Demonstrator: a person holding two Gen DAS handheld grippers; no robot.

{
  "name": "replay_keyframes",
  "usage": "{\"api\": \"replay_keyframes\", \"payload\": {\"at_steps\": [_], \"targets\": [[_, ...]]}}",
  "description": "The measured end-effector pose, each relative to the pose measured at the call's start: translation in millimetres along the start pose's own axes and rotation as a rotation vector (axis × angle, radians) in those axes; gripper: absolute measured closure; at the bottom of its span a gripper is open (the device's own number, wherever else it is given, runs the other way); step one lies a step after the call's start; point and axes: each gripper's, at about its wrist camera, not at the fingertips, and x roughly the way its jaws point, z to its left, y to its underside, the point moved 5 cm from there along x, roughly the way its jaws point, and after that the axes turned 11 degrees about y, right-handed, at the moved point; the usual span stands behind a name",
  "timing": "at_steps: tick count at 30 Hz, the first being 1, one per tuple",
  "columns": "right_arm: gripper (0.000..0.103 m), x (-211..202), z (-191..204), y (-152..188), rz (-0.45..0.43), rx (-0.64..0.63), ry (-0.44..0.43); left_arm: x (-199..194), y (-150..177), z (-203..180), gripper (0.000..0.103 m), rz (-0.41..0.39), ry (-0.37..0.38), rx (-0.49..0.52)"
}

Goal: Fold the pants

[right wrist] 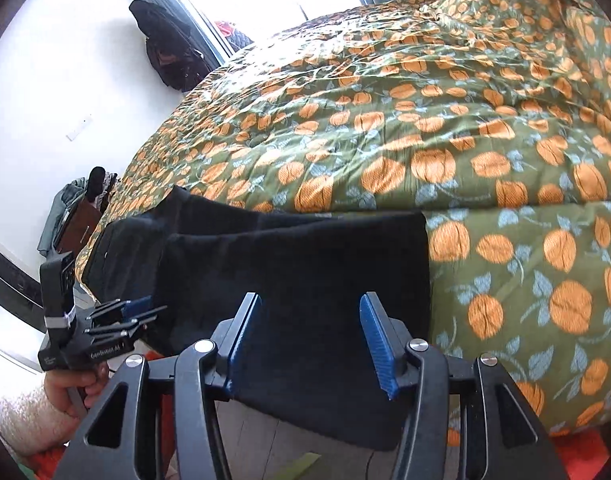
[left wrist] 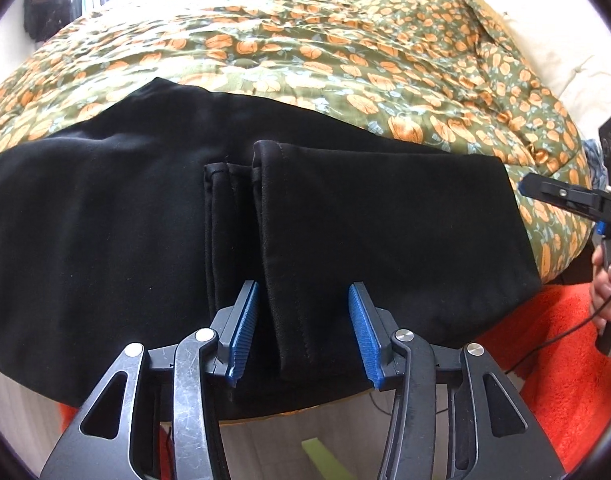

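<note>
We've got both claws partway open over the black pants (left wrist: 145, 216) at the bed's near edge: left gripper (left wrist: 303, 334) straddles the hem untouched, right gripper (right wrist: 311, 346) grips nothing. Pumpkin-print quilt (right wrist: 425, 120) beyond lies open.

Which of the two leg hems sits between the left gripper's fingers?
The right-hand, upper leg hem, folded over on top. It runs down between the left gripper's blue pads; the other hem lies left, outside them.
</note>
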Motion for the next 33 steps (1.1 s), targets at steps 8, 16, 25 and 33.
{"api": "replay_keyframes", "payload": {"at_steps": [8,16,25,33], "targets": [[0.051,38.0,2.1,8.6,0.044,-0.052,0.082,5.6,1.3,-1.2,0.05,0.014,-0.019,0.03],[0.045,-3.0,37.6,55.7,-0.002,-0.163,0.053,7.8,3.9,0.3,0.05,-0.002,-0.019,0.019],[0.039,37.2,28.8,79.6,0.077,-0.177,0.112,10.7,5.7,0.2,0.049,0.009,-0.021,0.029],[0.038,37.1,29.4,80.8,0.067,-0.174,0.115,13.0,6.7,-0.6,0.048,0.013,-0.026,0.047]]}}
